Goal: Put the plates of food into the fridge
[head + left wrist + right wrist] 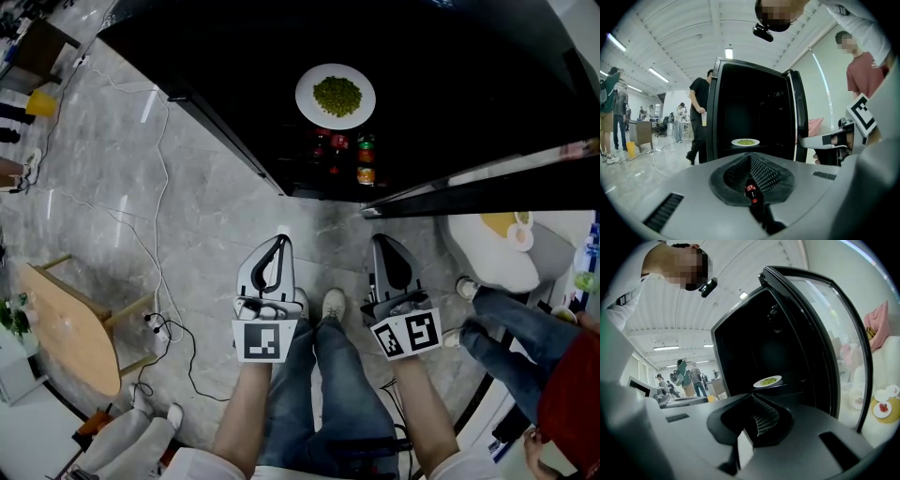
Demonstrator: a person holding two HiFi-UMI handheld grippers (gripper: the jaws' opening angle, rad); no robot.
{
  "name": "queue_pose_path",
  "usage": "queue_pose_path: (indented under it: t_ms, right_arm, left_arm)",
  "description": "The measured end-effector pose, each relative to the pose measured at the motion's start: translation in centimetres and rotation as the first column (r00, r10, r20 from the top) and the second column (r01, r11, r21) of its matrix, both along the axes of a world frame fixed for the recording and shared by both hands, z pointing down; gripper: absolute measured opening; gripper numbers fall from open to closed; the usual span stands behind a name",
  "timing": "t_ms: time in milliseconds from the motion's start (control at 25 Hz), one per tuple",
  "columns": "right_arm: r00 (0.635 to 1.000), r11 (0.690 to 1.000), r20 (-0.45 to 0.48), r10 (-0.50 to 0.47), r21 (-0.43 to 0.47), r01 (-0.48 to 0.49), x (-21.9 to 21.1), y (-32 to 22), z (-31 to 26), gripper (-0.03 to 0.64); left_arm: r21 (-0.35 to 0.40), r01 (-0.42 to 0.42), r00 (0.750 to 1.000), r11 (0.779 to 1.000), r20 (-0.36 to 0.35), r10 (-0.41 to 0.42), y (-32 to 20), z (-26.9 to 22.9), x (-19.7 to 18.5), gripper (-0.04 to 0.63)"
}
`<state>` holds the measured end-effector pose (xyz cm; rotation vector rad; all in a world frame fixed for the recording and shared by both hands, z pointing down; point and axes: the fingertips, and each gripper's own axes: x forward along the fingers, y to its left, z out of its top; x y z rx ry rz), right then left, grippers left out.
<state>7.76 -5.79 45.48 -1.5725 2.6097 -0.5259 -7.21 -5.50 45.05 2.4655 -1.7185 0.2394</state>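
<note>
Both tongs are empty. The left gripper [279, 242] and right gripper [382, 246] hang low by our legs, jaws together on nothing, pointing at the open black fridge [450, 94].

The round white plate [306, 101] of green pea-like food [337, 96] sits on a fridge shelf above small red-capped bottles and cans [342, 155]. A second small white plate with red bits [882, 409] sits outside on a yellow surface, so we judge there is more to load.

Risks we see:
- The curved glass door [834, 348] could swing in on us.
- The bystander in jeans [511, 328] stands close to it.
- The loose white cable [164, 187] on the floor could trip us.
- The next plate could nudge the first.

No writing is readable. The gripper cubes carry only black-and-white square markers, and the bottle labels are too small to read.
</note>
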Motion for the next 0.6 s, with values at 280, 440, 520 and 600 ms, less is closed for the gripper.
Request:
queue_pose_path:
  t_ms: [280, 440, 520, 600]
  right_arm:
    - [0.999, 0.998, -0.011, -0.053, -0.019, 0.053, -1.2, 2.1, 0.2, 0.008]
    - [0.997, 0.997, -0.028, -0.071, -0.032, 0.070, -1.7, 3.1, 0.0, 0.008]
    - [0.997, 0.998, -0.035, -0.062, -0.034, 0.061, -1.5, 3.2, -0.3, 0.008]
    - [0.998, 0.998, -0.041, -0.056, -0.031, 0.055, -1.3, 3.2, -0.6, 0.008]
  left_arm:
    - [-0.005, 0.011, 1.000, 1.000, -0.011, -0.011, 1.3, -0.2, -0.5, 0.006]
    - [-0.032, 0.022, 1.000, 0.999, -0.010, -0.022, 1.9, -0.3, -0.9, 0.006]
    - [-0.034, 0.028, 0.999, 0.999, -0.019, -0.028, 2.0, -0.6, -1.0, 0.006]
    - [-0.031, 0.028, 0.999, 0.999, -0.019, -0.029, 2.0, -1.1, -1.0, 0.006]
